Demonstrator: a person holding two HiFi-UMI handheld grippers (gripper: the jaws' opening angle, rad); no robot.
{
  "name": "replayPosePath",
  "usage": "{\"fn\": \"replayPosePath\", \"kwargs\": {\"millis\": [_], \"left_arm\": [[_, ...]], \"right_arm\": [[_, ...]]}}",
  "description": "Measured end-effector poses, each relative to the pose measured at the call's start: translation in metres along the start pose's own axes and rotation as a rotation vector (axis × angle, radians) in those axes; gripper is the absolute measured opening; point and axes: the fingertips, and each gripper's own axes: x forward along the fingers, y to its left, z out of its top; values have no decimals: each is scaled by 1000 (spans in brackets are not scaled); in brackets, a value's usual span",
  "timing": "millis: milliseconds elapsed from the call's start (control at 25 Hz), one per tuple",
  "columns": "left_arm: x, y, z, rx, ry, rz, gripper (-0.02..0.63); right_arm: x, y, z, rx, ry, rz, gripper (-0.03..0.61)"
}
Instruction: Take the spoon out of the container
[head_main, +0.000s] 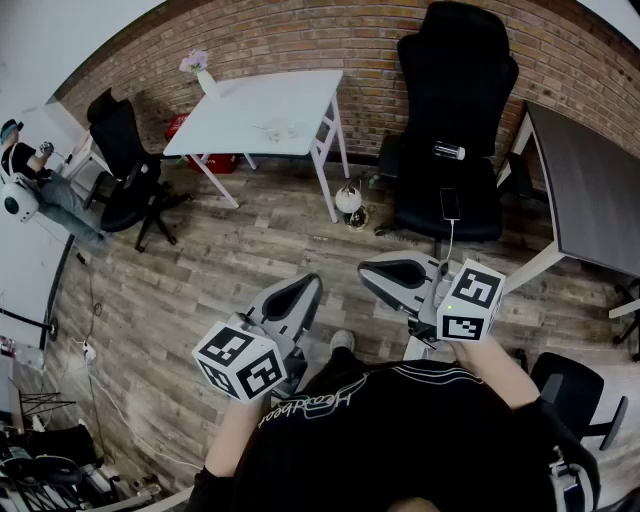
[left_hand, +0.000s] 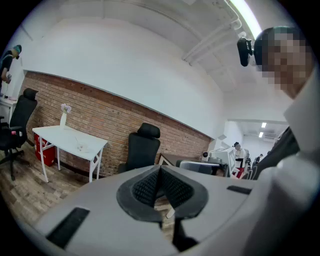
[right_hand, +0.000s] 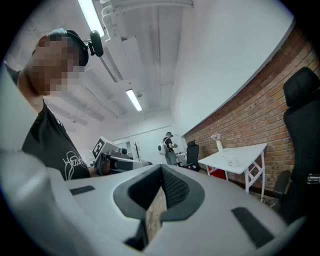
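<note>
Seen from above, a person (head_main: 400, 430) holds the left tongs (head_main: 310, 285) and right tongs (head_main: 368, 272) over a wood floor (head_main: 200, 270), both closed and empty. A white counter (head_main: 262, 110) stands far left.

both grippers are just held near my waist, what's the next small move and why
Probably step toward the white table. The left gripper and right gripper sit close to the body, jaws together on nothing, and the table stands across the floor, out of reach. A small item on it is too small to identify.
</note>
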Motion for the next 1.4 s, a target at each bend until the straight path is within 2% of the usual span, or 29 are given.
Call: {"fn": "replayPosePath", "kwargs": {"millis": [320,560,680,920,1400], "left_arm": [[-1,23,2,-13,-6,3,5],[11,71,8,-39,-34,10,5],[23,104,14,-60,-42,7,5],[45,187,47,-75,-51,9,5],[112,399,152,-150,-61,32,5]], "right_arm": [[18,-14,2,7,6,-9,-3],[49,-51,-1,17,11,-34,-3],[73,-72,1,-20,33,-27,-3],[142,-131,15,-55,63,-25,-3],[297,-304,78,-28,71,-79,-3]]}}
